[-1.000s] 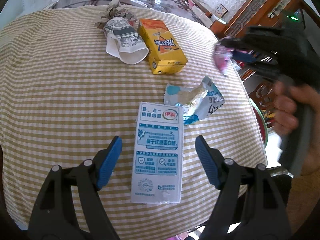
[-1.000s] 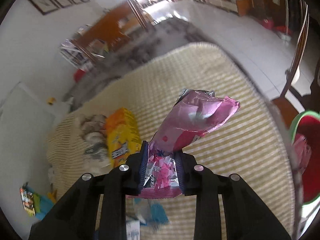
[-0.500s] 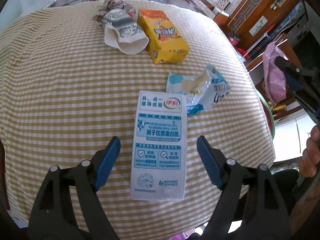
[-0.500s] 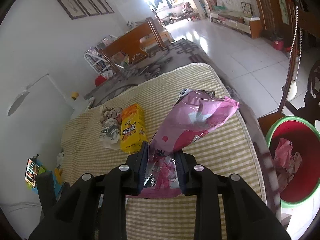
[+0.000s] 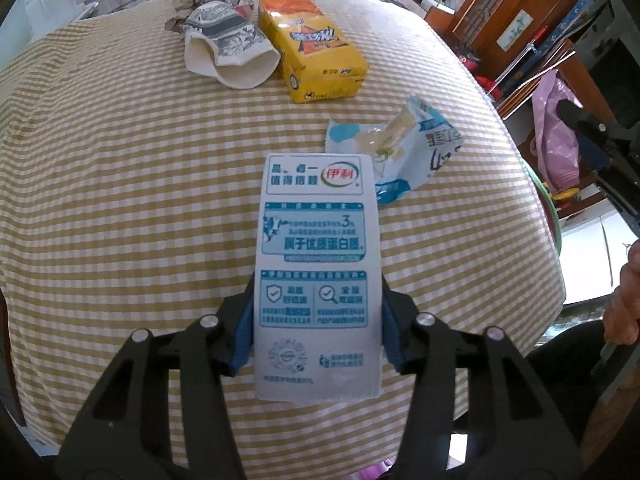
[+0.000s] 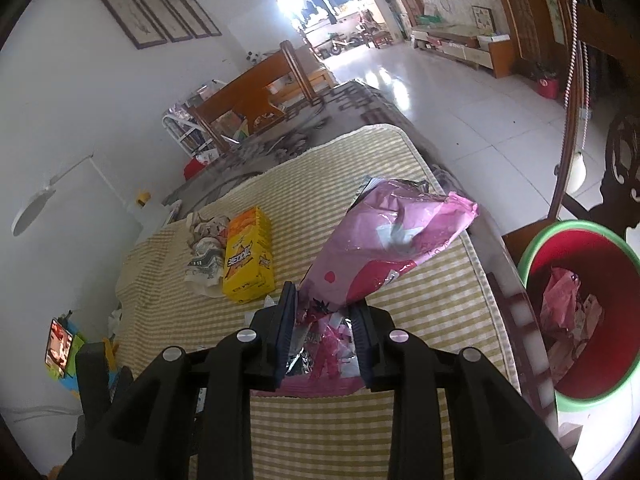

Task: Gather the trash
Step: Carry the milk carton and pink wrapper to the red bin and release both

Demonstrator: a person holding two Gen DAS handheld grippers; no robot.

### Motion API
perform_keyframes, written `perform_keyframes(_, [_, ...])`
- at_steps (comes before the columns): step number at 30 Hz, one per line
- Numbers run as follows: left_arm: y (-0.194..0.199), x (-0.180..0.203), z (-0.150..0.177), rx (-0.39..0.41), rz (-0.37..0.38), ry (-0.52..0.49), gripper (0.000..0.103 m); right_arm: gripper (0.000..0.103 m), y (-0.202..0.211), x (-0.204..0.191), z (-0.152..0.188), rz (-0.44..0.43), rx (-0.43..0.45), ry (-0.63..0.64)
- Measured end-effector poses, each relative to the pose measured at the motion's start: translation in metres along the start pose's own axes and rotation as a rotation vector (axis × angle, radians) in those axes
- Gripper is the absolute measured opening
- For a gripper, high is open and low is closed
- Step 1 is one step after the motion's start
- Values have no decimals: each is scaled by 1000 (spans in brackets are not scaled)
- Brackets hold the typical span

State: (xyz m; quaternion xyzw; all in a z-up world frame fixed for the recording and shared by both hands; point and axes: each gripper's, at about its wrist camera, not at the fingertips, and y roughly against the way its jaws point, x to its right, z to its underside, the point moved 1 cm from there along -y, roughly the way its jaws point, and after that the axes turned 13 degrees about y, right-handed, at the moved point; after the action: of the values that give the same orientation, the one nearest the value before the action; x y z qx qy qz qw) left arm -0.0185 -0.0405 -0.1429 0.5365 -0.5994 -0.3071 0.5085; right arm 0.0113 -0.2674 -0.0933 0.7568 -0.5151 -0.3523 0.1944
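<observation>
My left gripper (image 5: 318, 332) is clamped on the white milk carton (image 5: 316, 272), low centre in its frame on the checked cloth (image 5: 120, 200). My right gripper (image 6: 324, 332) pinches a pink wrapper (image 6: 384, 248); the red bin (image 6: 580, 312) sits at right.

Yellow-checked tablecloth (image 5: 120, 184), pink wrapper (image 6: 384, 240), red bin (image 6: 624, 380)

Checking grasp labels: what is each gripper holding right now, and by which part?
Left gripper: white-and-blue milk carton, fingers on the two long sides near its near end. Right gripper: pink snack bag, pinched at its crumpled lower end.
</observation>
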Motion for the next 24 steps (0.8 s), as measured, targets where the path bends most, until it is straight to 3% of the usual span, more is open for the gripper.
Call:
perform_keyframes(8, [24,-4,-7,109,51,32,49,28,8,3,1,15,21,-3])
perform_keyframes(24, [38,-6,-7,182,60,44,49,28,19,16,4,54,37,-11])
